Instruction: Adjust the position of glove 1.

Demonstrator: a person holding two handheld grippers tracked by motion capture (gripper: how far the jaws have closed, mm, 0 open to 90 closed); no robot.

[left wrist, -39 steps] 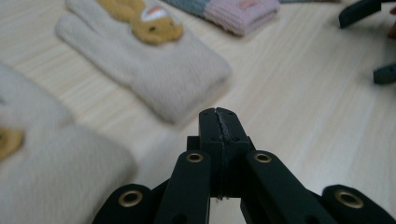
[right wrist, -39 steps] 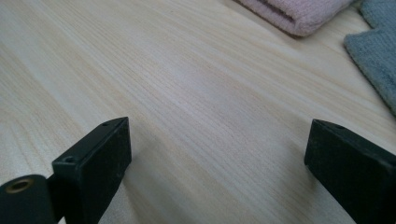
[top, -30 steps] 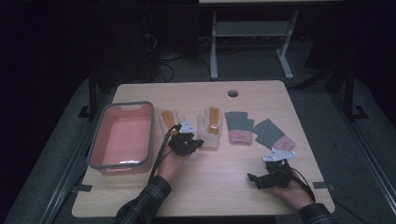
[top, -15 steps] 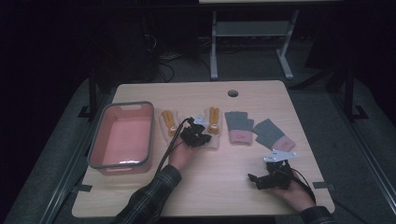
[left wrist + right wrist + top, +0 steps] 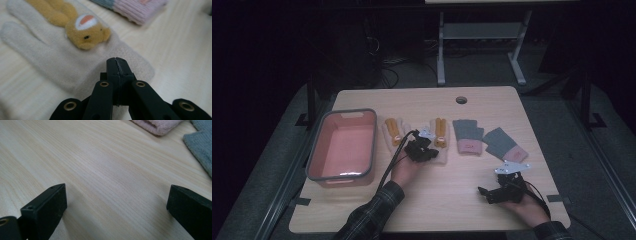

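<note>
Left gripper (image 5: pixel 117 62) sits at the cuff of the cream bear glove (image 5: pixel 75 57), jaws pressed tight together with nothing visibly pinched between them. That glove lies flat mid-table, just beside its twin (image 5: pixel 393 132) and the pink-cuffed grey glove (image 5: pixel 468 136). Right gripper (image 5: pixel 486 192) rests low over bare wooden table (image 5: pixel 105 170), jaws spread wide, empty.

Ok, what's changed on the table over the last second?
The left gripper has slid from between the two cream bear gloves over to the right-hand cream glove; its shut jaws now sit at that glove's cuff, with no fabric visibly between them. The right gripper has stayed open over bare table. The left cream glove, grey-pink gloves and pink bin lie as before.
</note>
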